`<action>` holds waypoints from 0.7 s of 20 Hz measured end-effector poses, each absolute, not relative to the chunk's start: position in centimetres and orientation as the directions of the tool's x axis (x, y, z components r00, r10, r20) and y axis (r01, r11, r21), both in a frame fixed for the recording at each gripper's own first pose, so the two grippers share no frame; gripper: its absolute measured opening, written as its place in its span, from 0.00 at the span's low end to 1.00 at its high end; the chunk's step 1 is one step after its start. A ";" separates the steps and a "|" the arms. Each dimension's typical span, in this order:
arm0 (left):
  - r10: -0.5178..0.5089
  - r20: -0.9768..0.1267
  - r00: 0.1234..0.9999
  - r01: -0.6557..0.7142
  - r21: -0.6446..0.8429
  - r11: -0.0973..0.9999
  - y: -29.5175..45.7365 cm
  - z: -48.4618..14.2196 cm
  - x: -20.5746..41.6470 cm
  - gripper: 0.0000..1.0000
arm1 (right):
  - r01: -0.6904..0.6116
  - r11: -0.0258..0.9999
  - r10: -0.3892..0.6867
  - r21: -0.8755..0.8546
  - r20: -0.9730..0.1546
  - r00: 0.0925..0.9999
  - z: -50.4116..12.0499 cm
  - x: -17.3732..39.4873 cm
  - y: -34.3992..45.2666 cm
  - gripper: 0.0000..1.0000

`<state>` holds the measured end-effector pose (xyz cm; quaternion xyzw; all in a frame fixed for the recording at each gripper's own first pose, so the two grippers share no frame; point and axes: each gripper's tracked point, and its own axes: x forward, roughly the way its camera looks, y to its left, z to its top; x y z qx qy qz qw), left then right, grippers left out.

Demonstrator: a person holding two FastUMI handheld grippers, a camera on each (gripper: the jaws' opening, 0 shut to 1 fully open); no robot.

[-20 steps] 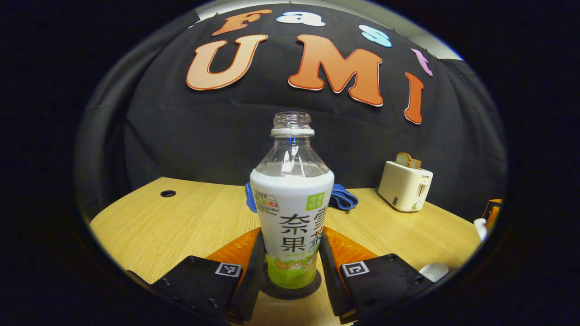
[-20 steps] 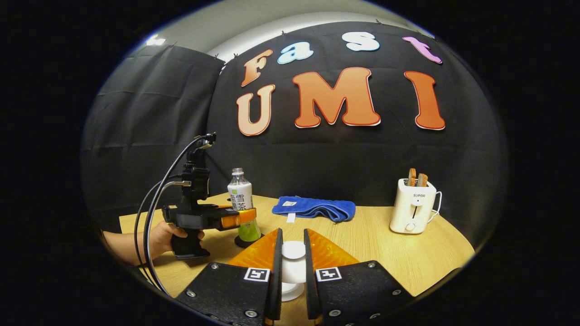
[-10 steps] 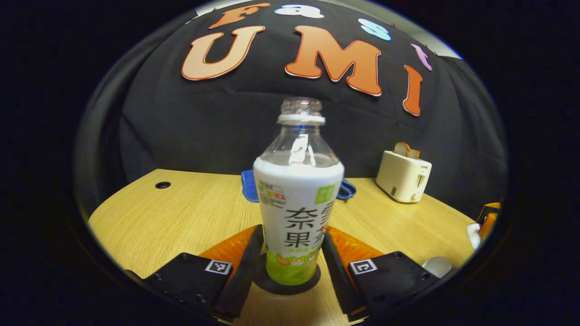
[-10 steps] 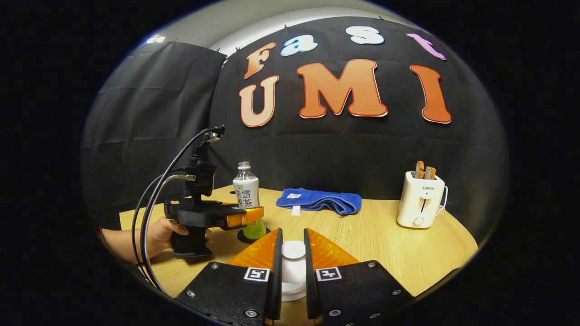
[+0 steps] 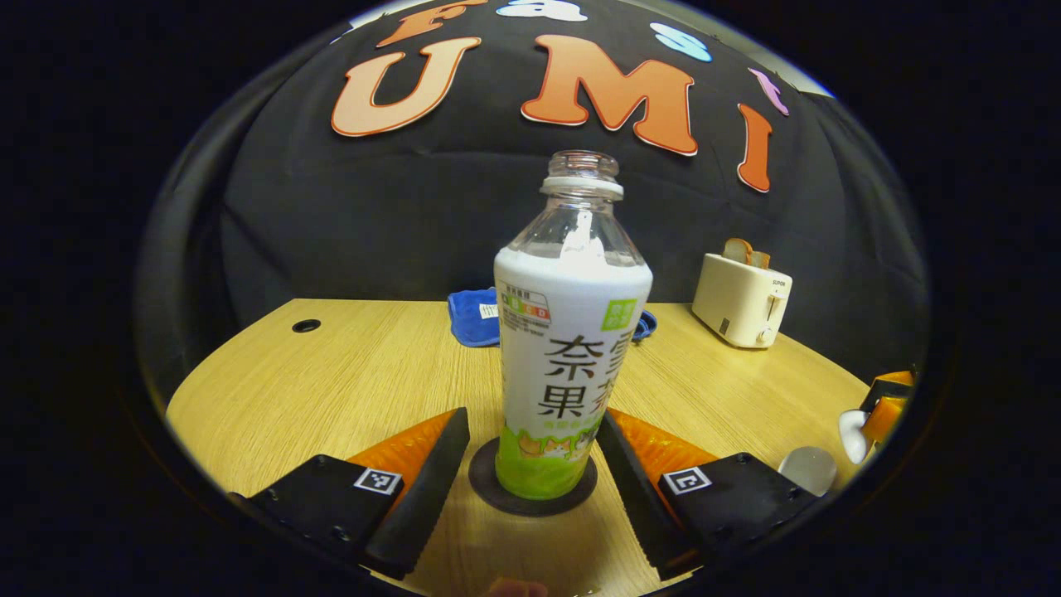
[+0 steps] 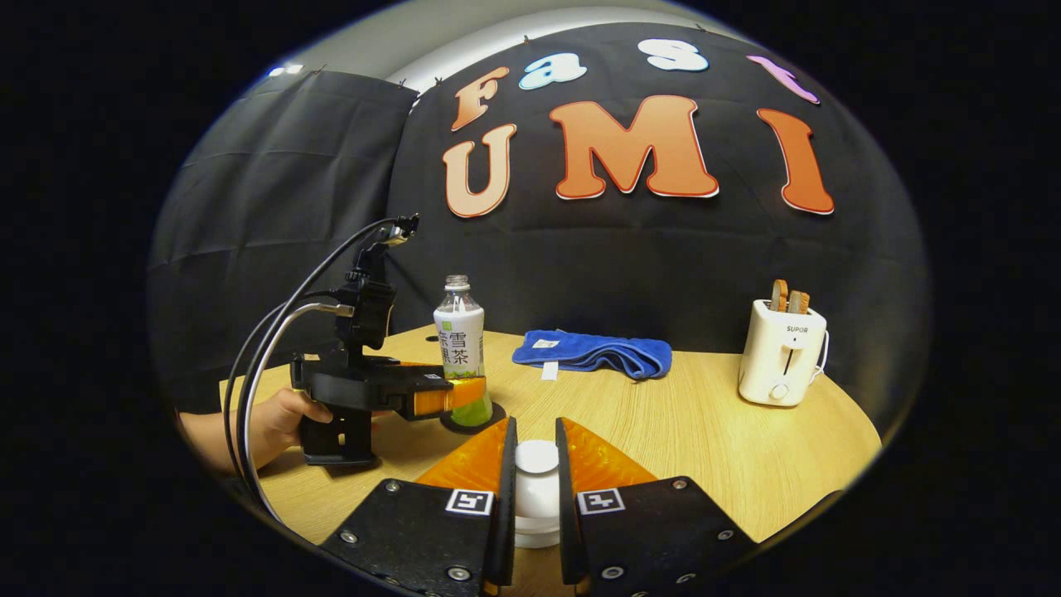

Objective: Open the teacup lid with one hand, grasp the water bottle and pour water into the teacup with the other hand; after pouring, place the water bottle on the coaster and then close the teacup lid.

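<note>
An uncapped water bottle [image 5: 572, 332] stands upright on a dark coaster [image 5: 532, 491], released between the spread left hand-held gripper [image 5: 530, 464]. The right hand-held gripper [image 6: 535, 489] pinches the white teacup lid [image 6: 537, 458]; it should be lowered squarely onto the teacup.

The left claw [image 5: 530, 489] is spread wide, gripping nothing; the right claw [image 6: 535, 497] is clamped tight, held level.
</note>
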<state>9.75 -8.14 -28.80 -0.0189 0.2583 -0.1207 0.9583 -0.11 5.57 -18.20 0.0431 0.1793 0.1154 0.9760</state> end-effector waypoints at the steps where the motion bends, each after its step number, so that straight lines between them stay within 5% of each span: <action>1: -0.236 -0.493 0.837 0.225 -0.084 0.971 -8.2 -28.9 9.5 0.98 | -0.211 0.969 0.245 0.132 -0.347 0.905 -18.7 -0.1 5.7 0.23; 14: -0.199 -0.426 0.883 0.196 -0.049 0.979 -6.6 -25.4 5.9 0.97 | -0.213 0.971 0.240 0.111 -0.410 0.880 -22.5 -0.2 6.6 0.23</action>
